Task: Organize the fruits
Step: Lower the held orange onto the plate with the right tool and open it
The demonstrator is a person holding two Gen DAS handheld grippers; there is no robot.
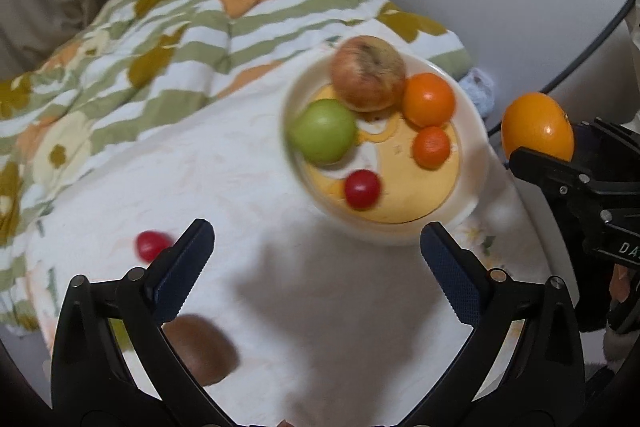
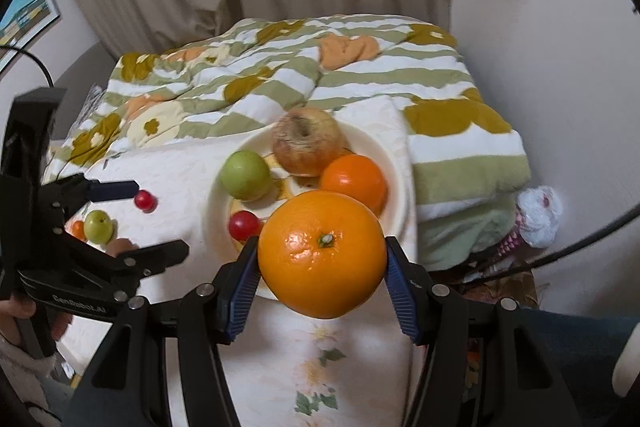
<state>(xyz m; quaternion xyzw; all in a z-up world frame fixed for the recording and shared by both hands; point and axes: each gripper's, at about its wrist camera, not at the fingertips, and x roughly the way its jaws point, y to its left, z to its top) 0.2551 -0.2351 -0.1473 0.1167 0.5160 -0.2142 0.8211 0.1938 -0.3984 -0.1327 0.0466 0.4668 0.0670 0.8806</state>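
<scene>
On the bed [image 2: 280, 367] the plate [image 2: 392, 163] sat just beyond the right gripper [image 2: 322, 273], its fingers clamped on a large orange [image 2: 322, 259]; the left gripper [image 1: 316, 267] hung wide apart, empty, nearer the loose fruit

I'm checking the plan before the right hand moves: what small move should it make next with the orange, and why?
Probably carry the orange forward and lower it onto the plate, then open. The right gripper is shut on it at the plate's near edge. Bare plate shows in the near part, between the red fruit and the small orange.
</scene>
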